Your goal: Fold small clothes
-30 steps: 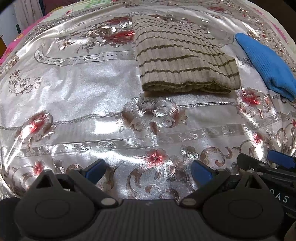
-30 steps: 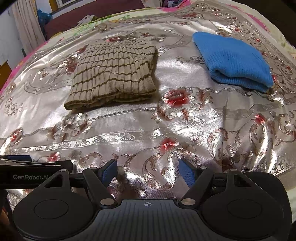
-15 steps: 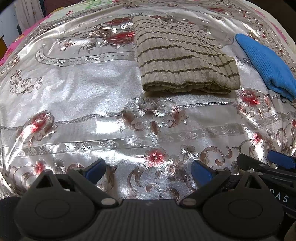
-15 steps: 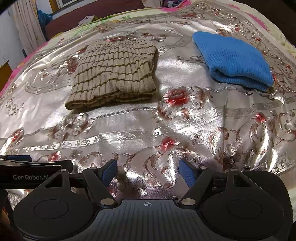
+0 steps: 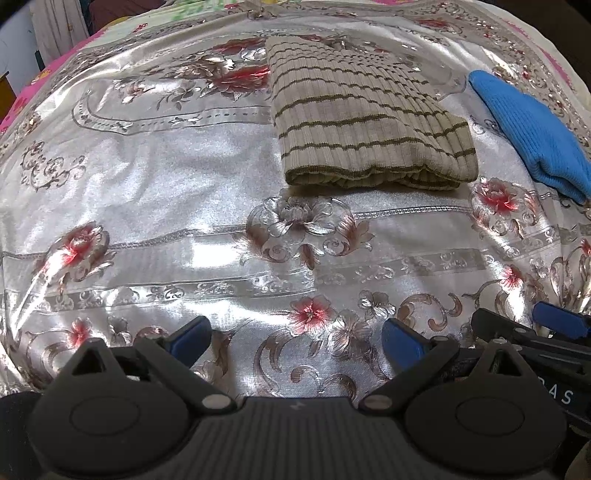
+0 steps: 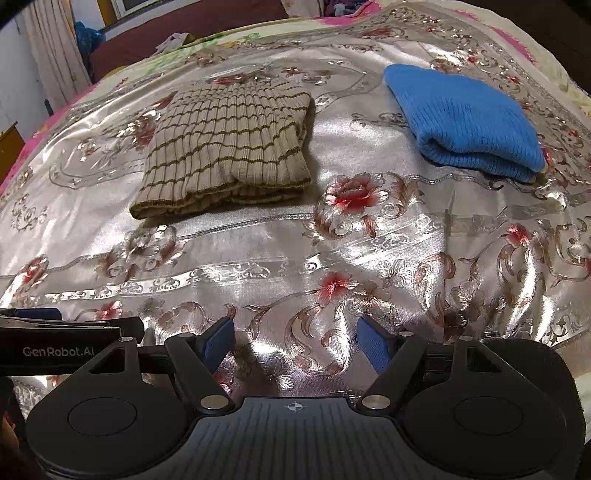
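Observation:
A folded beige ribbed garment with brown stripes (image 5: 365,129) (image 6: 229,147) lies flat on the shiny silver floral bedspread (image 5: 166,192) (image 6: 369,251). To its right rests a folded blue knit garment (image 5: 532,129) (image 6: 465,118). My left gripper (image 5: 295,339) hovers open over the near part of the bedspread, well short of the striped garment, with nothing between its blue-padded fingers. My right gripper (image 6: 295,339) is likewise open and empty near the front edge. The right gripper's fingers (image 5: 554,325) show at the lower right of the left wrist view; the left gripper's body (image 6: 59,343) shows at the lower left of the right wrist view.
The bed runs back to a pink and green floral sheet (image 6: 192,48). Behind it stand a dark red headboard or sofa (image 6: 192,26) and curtains (image 6: 55,55) at the far left. A wooden piece of furniture (image 6: 9,144) sits at the left edge.

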{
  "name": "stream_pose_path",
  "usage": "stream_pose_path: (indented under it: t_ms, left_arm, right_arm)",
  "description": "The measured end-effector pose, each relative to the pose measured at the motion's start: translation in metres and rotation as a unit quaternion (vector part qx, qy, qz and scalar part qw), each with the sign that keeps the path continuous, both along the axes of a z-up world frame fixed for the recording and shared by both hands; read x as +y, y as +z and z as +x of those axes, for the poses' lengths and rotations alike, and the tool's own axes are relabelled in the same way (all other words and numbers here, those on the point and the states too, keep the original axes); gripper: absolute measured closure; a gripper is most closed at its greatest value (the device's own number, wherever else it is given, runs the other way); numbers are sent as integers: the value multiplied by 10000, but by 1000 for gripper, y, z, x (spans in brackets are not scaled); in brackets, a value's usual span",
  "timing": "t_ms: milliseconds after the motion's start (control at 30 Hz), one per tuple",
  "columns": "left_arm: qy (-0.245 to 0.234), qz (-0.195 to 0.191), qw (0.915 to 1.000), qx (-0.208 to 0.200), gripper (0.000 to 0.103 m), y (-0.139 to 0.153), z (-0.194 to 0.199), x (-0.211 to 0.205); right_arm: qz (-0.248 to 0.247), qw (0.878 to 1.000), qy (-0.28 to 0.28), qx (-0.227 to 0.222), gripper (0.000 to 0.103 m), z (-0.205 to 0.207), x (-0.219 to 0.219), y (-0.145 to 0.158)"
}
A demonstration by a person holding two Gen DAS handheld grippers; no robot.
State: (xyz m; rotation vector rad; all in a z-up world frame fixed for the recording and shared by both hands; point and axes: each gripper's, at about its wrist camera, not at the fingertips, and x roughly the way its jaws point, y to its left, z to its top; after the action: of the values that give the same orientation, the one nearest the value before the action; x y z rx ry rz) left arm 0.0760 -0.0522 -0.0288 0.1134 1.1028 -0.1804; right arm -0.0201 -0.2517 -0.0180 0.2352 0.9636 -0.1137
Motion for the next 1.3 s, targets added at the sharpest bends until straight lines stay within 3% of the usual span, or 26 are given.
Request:
stream_pose_path:
  t_ms: [1300]
  left_arm:
    - [29, 134, 9998, -114, 0, 5, -5, 0]
  right_arm:
    - [59, 10000, -16, -40, 28, -3, 1, 0]
